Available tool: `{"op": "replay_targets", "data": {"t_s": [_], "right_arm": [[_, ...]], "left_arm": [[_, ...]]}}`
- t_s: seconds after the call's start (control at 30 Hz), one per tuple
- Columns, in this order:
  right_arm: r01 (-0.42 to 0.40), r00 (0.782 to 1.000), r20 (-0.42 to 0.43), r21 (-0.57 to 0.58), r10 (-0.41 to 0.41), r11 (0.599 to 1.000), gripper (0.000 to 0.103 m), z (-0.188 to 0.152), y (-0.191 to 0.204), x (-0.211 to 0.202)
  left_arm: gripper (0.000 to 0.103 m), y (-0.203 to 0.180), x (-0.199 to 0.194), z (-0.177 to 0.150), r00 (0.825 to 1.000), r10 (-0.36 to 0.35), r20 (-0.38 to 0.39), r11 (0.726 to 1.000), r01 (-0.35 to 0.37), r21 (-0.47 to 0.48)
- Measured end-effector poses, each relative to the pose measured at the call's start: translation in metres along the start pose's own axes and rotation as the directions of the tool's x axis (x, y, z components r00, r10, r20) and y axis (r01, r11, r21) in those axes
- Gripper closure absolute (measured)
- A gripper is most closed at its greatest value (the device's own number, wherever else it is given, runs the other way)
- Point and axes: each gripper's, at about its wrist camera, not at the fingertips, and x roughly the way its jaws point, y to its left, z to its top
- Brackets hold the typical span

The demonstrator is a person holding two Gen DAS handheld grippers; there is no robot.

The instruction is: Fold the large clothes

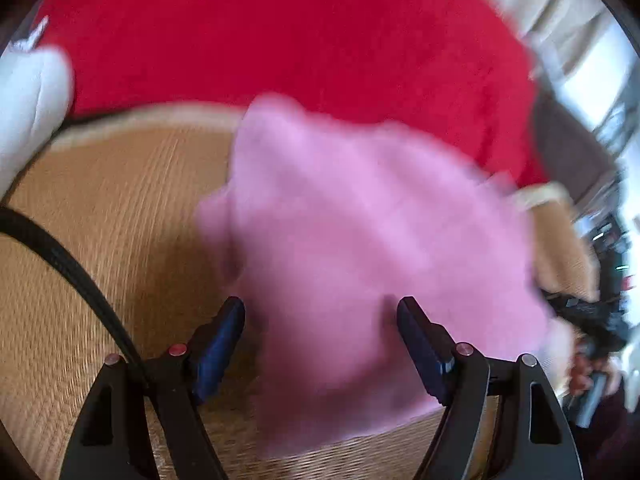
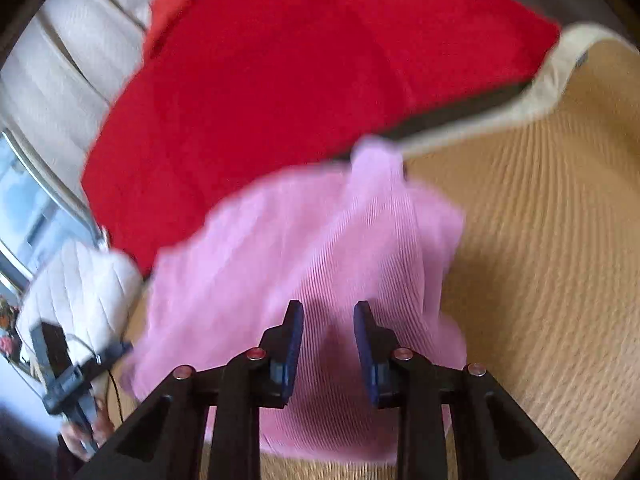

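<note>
Woven straw mat (image 2: 560, 216) with a cream fabric border (image 2: 532, 96) as ground. Red blanket (image 2: 280, 80) beyond the mat's far edge. Cream curtain folds (image 2: 72, 52) left of the blanket — bright daylit window (image 2: 28, 216) below them. White padded cushion (image 2: 80, 284) near the blanket's lower-left corner. All motion-blurred.

One pink garment (image 1: 372, 248) lies on one woven mat (image 1: 108, 216), and one red cloth (image 1: 288, 36) spreads beyond it. Two grippers are counted, the left (image 1: 320, 312) and the right (image 2: 328, 316), each with two blue-padded jaws, four in all. There is also one white cushion (image 2: 80, 284), one black cable (image 1: 68, 268) and one cream band (image 2: 532, 96) at the mat's edge.
</note>
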Motion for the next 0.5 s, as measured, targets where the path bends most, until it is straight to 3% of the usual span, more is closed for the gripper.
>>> {"op": "replay_targets", "data": {"t_s": [0.07, 0.2, 0.23, 0.27, 0.33, 0.5], "right_arm": [[-0.009, 1.000, 0.014, 0.022, 0.009, 1.000, 0.074, -0.005, -0.002, -0.003], [-0.087, 0.996, -0.016, 0.076, 0.089, 0.993, 0.072, -0.002, -0.006, -0.029], [-0.105, 0.994, -0.010, 0.089, 0.106, 0.990, 0.065, -0.004, -0.008, -0.036], [-0.121, 0.993, 0.002, 0.113, 0.121, 0.986, 0.042, -0.009, -0.013, -0.045], [-0.170, 0.985, 0.058, 0.162, 0.163, 0.972, 0.023, -0.016, -0.022, -0.062], [-0.251, 0.967, 0.096, 0.247, 0.234, 0.936, 0.023, -0.036, -0.051, -0.079]], "left_arm": [[0.022, 0.008, 0.008, -0.004, 0.999, -0.017, -0.039, 0.998, 0.015, -0.054], [0.022, 0.011, -0.023, -0.012, 1.000, -0.015, 0.019, 0.999, 0.016, -0.038], [0.022, 0.011, -0.030, -0.014, 0.999, -0.032, 0.029, 0.998, 0.034, -0.045], [0.022, 0.015, -0.040, -0.019, 0.998, -0.049, 0.034, 0.997, 0.051, -0.051], [0.022, 0.020, -0.053, -0.028, 0.994, -0.097, 0.048, 0.992, 0.101, -0.081], [0.022, 0.048, -0.075, -0.061, 0.983, -0.160, 0.089, 0.953, 0.177, -0.244]]}}
